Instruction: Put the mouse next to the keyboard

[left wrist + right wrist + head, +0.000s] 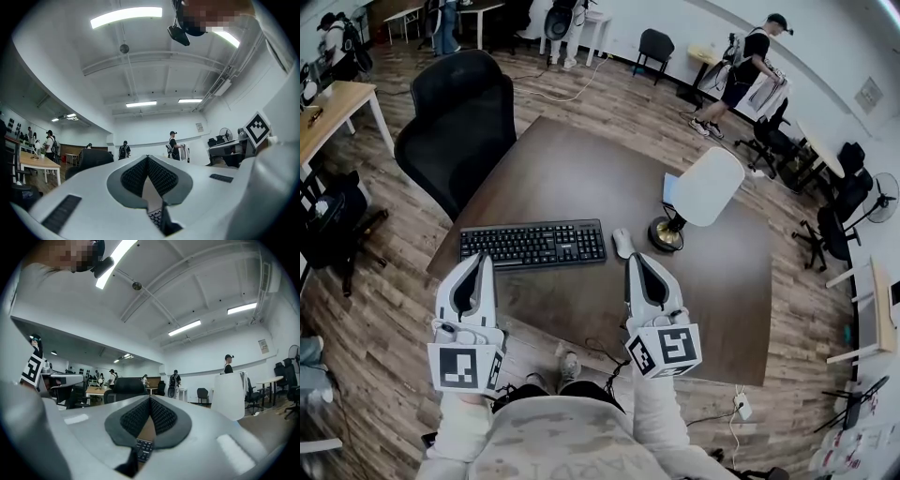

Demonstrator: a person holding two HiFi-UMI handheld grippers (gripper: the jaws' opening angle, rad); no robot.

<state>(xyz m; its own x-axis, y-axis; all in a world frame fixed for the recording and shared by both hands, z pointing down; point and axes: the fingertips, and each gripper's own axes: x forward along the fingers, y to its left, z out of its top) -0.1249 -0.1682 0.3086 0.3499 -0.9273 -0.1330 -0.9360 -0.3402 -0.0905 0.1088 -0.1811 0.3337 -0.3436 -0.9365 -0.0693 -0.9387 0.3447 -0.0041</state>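
A black keyboard lies on the brown table. A pale mouse sits just off its right end, a small gap between them. My left gripper hovers over the table's near edge, its tip at the keyboard's left front corner, jaws shut and empty. My right gripper is shut too, with nothing held, its tip just short of the mouse. In the left gripper view the fingertips meet, and keyboard keys show below them. The right gripper view shows the same closed tips over the keys.
A desk lamp with a white shade and a round brass base stands right of the mouse. A black office chair is pushed to the table's far left side. A person stands farther back. Cables and a plug lie on the floor.
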